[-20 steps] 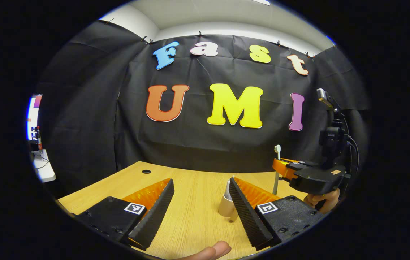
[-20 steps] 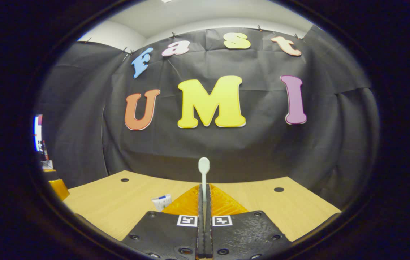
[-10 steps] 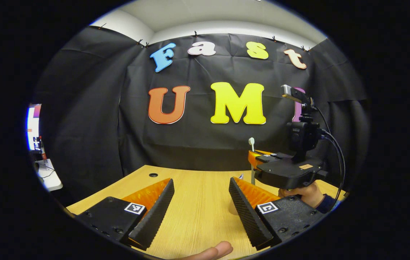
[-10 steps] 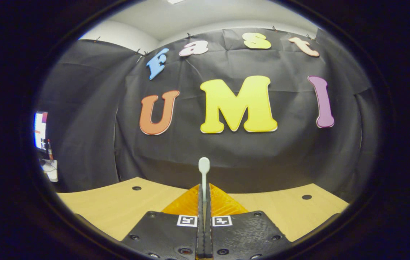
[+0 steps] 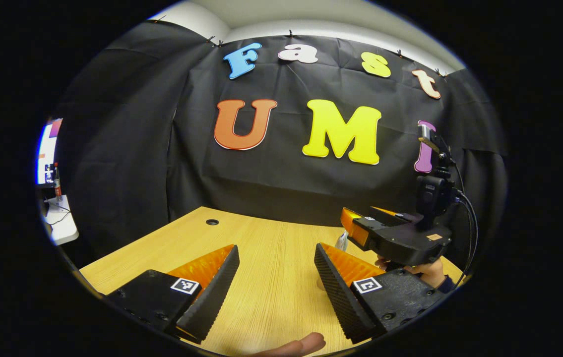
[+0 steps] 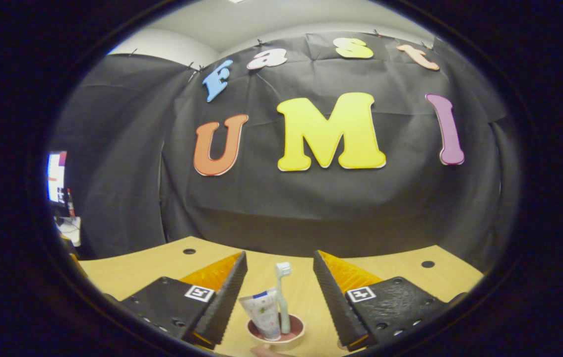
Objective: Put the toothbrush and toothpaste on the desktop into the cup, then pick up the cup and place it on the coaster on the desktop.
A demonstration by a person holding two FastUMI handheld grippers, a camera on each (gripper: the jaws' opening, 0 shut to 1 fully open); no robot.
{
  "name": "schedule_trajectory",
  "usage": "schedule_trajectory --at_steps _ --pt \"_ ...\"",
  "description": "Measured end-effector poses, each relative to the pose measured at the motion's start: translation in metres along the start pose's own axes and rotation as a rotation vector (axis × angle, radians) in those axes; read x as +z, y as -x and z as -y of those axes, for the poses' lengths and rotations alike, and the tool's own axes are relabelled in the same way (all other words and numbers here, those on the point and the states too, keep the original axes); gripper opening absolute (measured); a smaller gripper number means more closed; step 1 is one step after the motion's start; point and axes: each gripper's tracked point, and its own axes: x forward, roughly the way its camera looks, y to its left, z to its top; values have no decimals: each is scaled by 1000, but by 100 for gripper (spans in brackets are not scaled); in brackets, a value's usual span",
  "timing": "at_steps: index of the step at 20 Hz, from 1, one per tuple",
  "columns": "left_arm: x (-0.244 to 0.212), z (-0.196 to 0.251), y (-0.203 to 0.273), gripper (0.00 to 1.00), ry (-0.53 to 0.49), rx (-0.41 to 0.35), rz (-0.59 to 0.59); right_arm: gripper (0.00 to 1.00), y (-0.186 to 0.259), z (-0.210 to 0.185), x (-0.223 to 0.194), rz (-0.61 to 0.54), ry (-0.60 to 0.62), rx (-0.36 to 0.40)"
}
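In the right gripper view a small cup (image 6: 299, 326) with a pinkish inside stands on the wooden desktop (image 6: 137, 277). A white toothbrush (image 6: 282, 292) and a toothpaste tube (image 6: 263, 313) stand upright in it. My right gripper (image 6: 279, 262) is open just above the cup, with a finger on each side of the toothbrush and touching nothing. My left gripper (image 5: 275, 258) is open over bare wood. In the left gripper view the right gripper (image 5: 353, 225) hovers to the right, held by a hand (image 5: 422, 271). A white tip (image 5: 342, 241) pokes out under it, and the cup is mostly hidden behind my left gripper's right finger.
The desktop has small round holes (image 5: 212, 222) (image 6: 427, 264) near its far edge, where the black cloth wall begins. A person's fingertip (image 5: 301, 343) shows at the bottom of the left gripper view. A white side table (image 5: 60, 225) stands off to the far left.
The right gripper was shut on the toothbrush and has opened. The toothbrush now stands in the cup beside the toothpaste. The left gripper stays open and tilted slightly.
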Motion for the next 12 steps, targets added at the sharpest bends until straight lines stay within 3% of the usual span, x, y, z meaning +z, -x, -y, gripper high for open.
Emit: schedule_trajectory --at_steps 1,8,12 --pt "-1 3 -2 96 -1 -4 -3 96 3 0 2 7 23 -1" --pt "-12 18 -12 96 -26 -13 -22 94 48 9 24 36 -3 -1" --pt "-18 28 -15 97 -51 -17 -33 94 88 41 43 57 -17 -65"
